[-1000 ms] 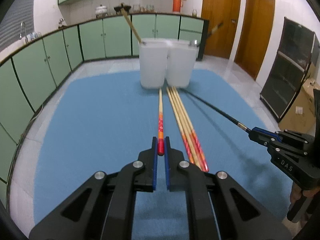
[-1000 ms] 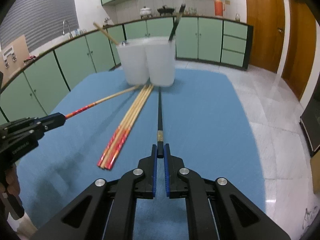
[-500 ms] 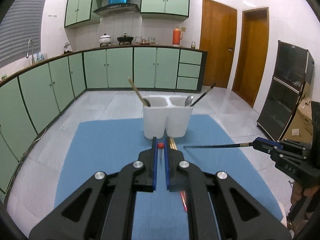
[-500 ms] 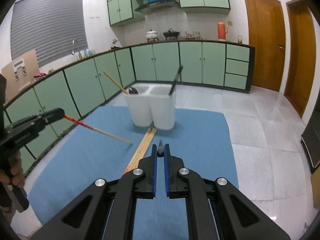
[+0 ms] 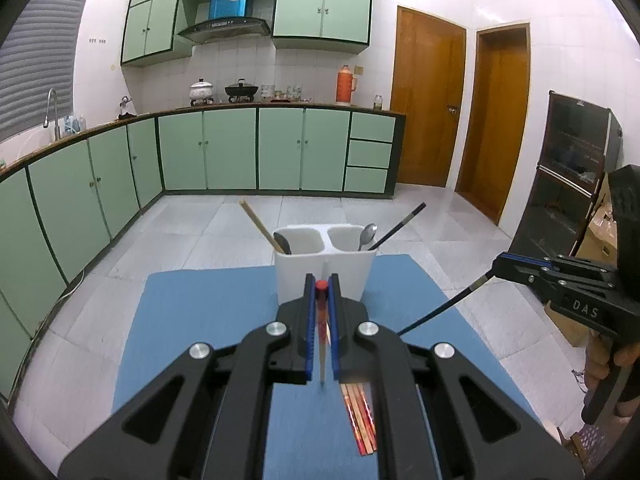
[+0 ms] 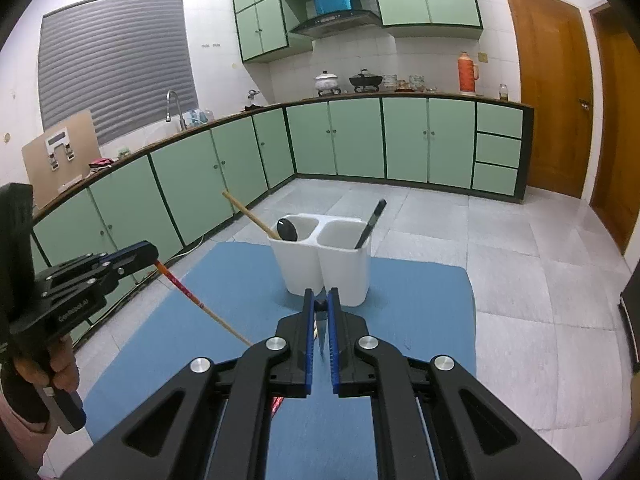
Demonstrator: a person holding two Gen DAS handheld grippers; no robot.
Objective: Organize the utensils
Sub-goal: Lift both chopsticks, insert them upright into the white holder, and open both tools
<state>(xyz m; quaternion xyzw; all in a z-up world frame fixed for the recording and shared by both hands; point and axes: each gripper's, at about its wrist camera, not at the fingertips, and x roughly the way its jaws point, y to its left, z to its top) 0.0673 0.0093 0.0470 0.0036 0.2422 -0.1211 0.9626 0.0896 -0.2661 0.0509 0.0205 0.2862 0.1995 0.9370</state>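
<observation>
Home kitchen: pale green cabinet doors [image 6: 356,140] along an L-shaped counter w/ matching wall cupboards [image 5: 320,0], black range hood [image 5: 224,26] over a white lidded pot [image 5: 202,90] & black wok [image 5: 241,90], chrome sink tap [image 6: 173,108], orange thermos flask [image 6: 467,68], white tiled walls.

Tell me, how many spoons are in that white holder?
2: a dark spoon in the left compartment of the white holder, and a metal spoon in the right compartment. Others could be hidden inside.

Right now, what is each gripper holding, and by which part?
The left gripper holds a wooden chopstick by its red end. The right gripper holds a black chopstick by its thick end.
</observation>
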